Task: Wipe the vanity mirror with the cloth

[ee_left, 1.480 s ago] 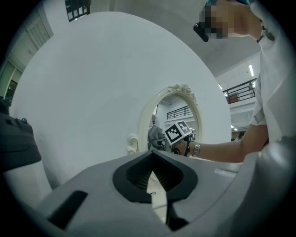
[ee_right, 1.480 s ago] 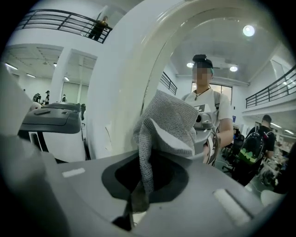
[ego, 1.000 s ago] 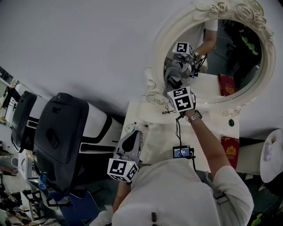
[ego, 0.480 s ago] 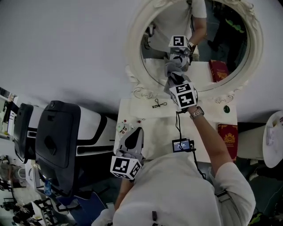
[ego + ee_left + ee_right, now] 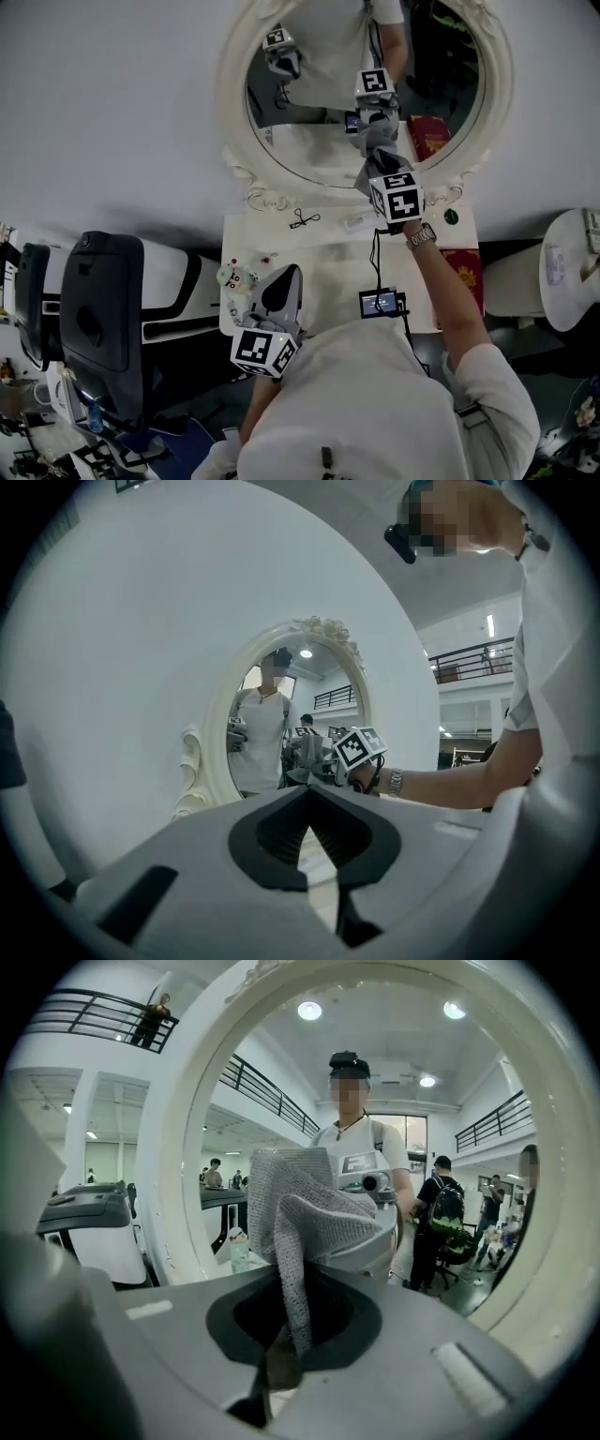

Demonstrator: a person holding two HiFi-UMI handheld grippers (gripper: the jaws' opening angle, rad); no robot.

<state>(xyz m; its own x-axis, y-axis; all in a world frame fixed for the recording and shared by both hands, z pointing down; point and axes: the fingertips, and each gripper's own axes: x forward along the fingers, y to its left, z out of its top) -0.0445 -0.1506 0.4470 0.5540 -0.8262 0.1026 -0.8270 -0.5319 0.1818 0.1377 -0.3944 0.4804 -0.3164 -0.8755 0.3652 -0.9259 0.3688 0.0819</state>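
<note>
shifts from the glass's left edge to lower middle, clamping the cloth [image 5: 378,141] in the right gripper [image 5: 377,171], against the vanity mirror [image 5: 300,141] dead ahead; holds left gripper [image 5: 281,292] pinched empty, well back.

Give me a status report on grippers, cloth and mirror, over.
Right gripper shut on cloth, cloth against mirror glass near lower rim. Left gripper shut, empty, low over vanity top. Nothing blocking glass.

A plain white wall [image 5: 112,112] backs a white table [image 5: 328,264], black chair [image 5: 98,319] beside it.
</note>
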